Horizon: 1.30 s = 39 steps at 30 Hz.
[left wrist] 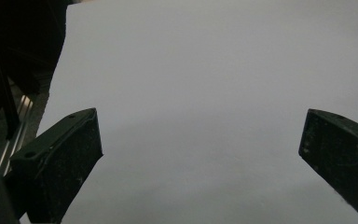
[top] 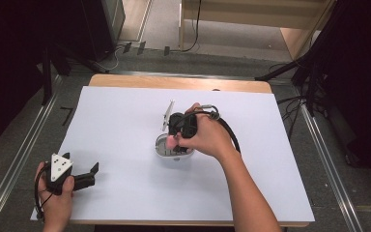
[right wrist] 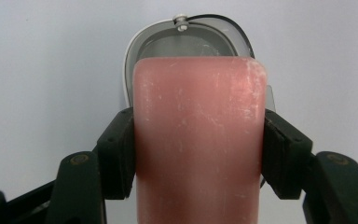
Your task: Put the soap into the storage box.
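Right claw (right wrist: 199, 154): clamped on a pink block (right wrist: 199, 140), one jaw pressed to each of its side faces.
Pink block: rounded corners, pale scuffs on its face; in the right gripper view its long axis runs away from the camera, between the jaws, its far end toward the case. No writing can be read on it.
Case (right wrist: 135, 44): a small white and grey oval shell, lying open just past the block's far end; a small screw or hinge pin sits at its far rim. In the high view the case (top: 162, 147) lies near the middle of the worktop, its lid (top: 168, 115) standing up behind it.
Right hand (top: 207, 137): over the case, cable looping behind.
Left claw (top: 89, 175): jaws wide apart, holding nothing, at the near left corner of the worktop.
Worktop (top: 125, 121): covered by a plain white sheet.
Labels: none legible.
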Motion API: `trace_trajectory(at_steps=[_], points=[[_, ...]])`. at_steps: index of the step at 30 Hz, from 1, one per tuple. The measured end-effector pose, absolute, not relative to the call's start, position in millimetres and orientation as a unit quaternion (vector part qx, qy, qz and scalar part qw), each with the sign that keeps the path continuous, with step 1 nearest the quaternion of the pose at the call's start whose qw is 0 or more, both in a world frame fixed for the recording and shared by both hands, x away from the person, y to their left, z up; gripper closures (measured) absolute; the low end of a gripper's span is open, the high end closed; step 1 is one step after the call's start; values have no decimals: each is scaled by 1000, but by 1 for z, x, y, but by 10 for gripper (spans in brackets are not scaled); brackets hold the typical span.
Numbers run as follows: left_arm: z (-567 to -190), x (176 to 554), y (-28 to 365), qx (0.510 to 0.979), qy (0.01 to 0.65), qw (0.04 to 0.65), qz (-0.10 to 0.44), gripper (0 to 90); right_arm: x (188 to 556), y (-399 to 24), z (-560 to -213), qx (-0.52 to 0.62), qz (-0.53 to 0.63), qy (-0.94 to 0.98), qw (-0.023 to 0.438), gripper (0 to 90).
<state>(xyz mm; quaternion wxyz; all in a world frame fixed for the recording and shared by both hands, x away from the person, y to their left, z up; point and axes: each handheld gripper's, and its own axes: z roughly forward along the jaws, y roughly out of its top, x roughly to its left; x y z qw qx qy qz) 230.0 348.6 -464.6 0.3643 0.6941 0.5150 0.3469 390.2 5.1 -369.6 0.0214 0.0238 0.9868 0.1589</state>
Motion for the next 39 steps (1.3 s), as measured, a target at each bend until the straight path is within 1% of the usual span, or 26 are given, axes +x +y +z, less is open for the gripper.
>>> trace_trajectory(at_steps=[5, 9, 17, 29, 35, 36, 37, 38, 39], points=[[-465, 230, 349, 695, 514, 364, 347, 0, 393, 11, -375, 14, 159, 987, 16, 388], [-465, 230, 349, 694, 514, 366, 347, 0, 396, 17, -381, 3, 154, 988, 23, 388], [-465, 230, 349, 695, 513, 366, 346, 0, 399, 20, -388, 3, 135, 991, 22, 387], [-465, 230, 349, 695, 513, 366, 346, 0, 400, 18, -389, 13, 148, 989, 5, 385], [-465, 230, 349, 695, 513, 367, 346, 0, 396, 6, -380, 31, 177, 984, 17, 365], [-465, 230, 349, 695, 512, 367, 346, 0, 394, 1, -378, 41, 192, 980, 22, 344], [-465, 230, 349, 695, 512, 367, 346, 0, 394, 1, -378, 41, 192, 980, 22, 344], [-465, 230, 349, 695, 513, 366, 346, 0, 391, -7, -377, 56, 210, 976, 23, 317], [-465, 230, 349, 695, 513, 366, 346, 0, 391, -7, -377, 56, 210, 976, 23, 317]])
